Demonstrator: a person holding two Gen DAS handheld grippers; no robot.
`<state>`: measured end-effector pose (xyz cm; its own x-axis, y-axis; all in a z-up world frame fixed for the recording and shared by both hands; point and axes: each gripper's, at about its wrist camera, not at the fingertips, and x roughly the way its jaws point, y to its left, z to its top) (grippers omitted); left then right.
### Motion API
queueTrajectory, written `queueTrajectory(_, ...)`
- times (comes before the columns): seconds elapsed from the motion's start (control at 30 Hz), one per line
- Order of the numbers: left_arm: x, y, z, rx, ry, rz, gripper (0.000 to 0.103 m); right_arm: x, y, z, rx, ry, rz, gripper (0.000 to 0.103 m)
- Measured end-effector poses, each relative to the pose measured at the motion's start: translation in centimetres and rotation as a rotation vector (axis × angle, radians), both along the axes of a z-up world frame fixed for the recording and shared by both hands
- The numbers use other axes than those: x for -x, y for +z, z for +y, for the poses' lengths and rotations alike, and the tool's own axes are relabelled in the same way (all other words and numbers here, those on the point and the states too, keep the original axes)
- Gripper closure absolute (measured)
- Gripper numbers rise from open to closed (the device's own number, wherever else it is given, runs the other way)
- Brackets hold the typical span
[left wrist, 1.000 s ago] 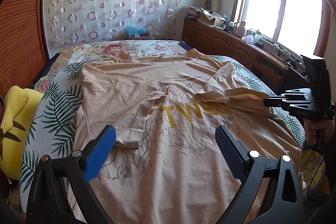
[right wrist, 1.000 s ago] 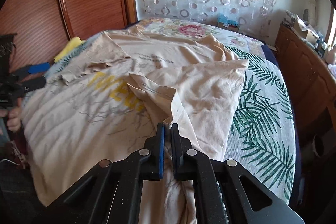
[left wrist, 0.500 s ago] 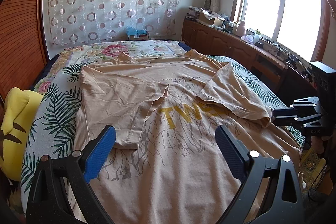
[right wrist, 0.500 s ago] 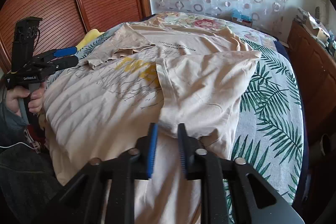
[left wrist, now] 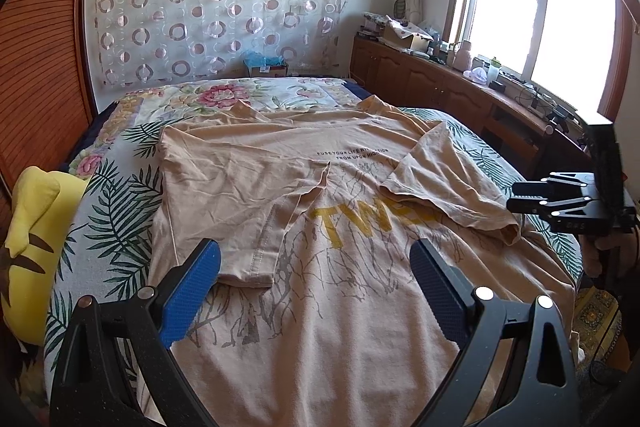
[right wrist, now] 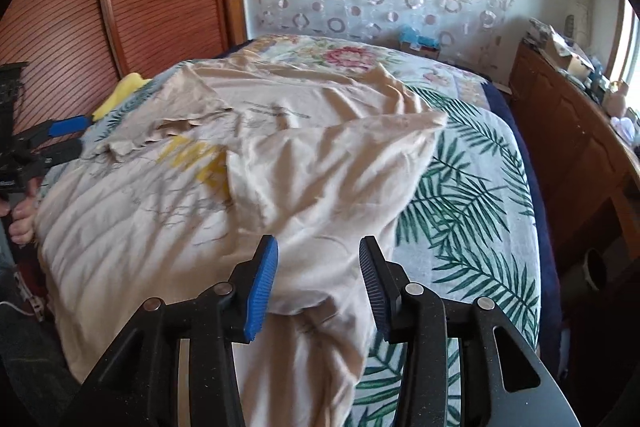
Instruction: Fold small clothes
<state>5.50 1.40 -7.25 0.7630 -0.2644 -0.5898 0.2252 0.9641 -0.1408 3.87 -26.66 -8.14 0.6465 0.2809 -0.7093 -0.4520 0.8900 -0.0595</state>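
1. Closest in, the right gripper has its fingers opening up. The folded-in right sleeve sits just past the tips, and nothing's pinched anymore as far as I can see.
2. The left gripper hangs over the lower half of the t-shirt with fingers spread wide, holding nothing.
3. The shirt's laid flat on the bed, print side up, with both sleeves flipped in over the chest. The left sleeve lies pretty neat.
4. So I'd say we're at the tail end of the sleeve step. Next is probably grabbing the hem or collar with both grippers for the lengthwise fold, which needs two matching corners pinched evenly.
5. View differences: the left wrist view shows the whole shirt, the "TWE..." lettering and the window. The right wrist view shows the sleeve's wrinkly edge up close, plus the left gripper and the hand holding it off to the side.
6. Far back there's a circle-patterned curtain.
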Motion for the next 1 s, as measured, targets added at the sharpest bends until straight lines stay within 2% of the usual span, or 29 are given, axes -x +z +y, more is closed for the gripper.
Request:
queueTrajectory(0.23, -0.2, -0.2, 0.5, -0.002, 0.01, 0.006, 0.007, -1.1, -3.0, 0.7, 0.044, -0.042, 0.055, 0.058)
queueTrajectory(0.37, -0.5, -0.5, 0.8, -0.003, 0.017, 0.014, 0.007, -0.9, -3.1, 0.7, 0.023, -0.048, 0.035, 0.054)
queueTrajectory(0.6, -2.3, -0.7, 2.5, -0.043, 0.055, 0.02, 0.007, -1.3, -3.5, -0.7, 0.009, -0.078, 0.032, 0.037)
queueTrajectory(0.8, -5.2, -0.6, 5.6, -0.08, 0.112, 0.03, 0.007, -2.4, -3.0, -1.2, 0.01, -0.069, 0.065, 0.036)
queueTrajectory(1.0, -8.3, -0.5, 8.3, -0.135, 0.174, 0.039, 0.007, -5.1, -1.9, -2.6, -0.009, -0.111, 0.046, 0.036)
